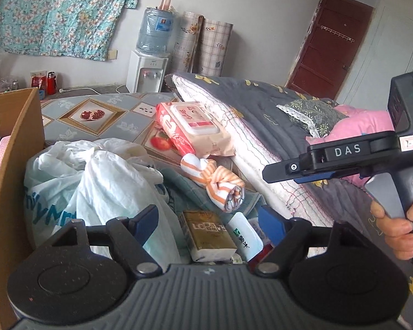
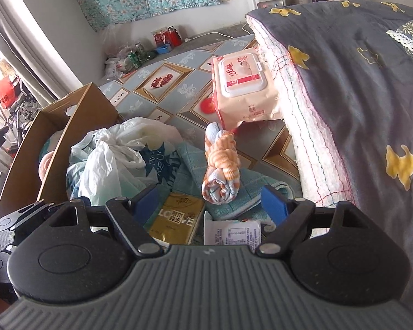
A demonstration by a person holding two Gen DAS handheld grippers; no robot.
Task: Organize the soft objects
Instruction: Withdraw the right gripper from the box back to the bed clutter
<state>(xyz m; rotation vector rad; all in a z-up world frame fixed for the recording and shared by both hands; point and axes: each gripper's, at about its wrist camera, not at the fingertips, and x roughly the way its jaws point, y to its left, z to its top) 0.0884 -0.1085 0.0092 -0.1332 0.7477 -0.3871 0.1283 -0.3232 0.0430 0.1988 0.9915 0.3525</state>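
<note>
Orange-striped rolled towel (image 2: pixel 221 169) lies on the teal cloth (image 2: pixel 234 192), beside the white plastic bag (image 2: pixel 110 159); wipes pack (image 2: pixel 242 90) beyond. Left gripper (image 1: pixel 210 220) and right gripper (image 2: pixel 210 200) both gape wide, holding nothing

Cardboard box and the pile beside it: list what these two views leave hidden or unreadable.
- Cardboard box contents: its walls hide most of the inside in both wrist views.
- Gold tissue pack: near end hidden behind the left gripper body.
- White labelled packet: print too small to read, lower edge behind the right gripper.
- Teal towel: mostly buried under the white plastic bags and striped cloth roll.
</note>
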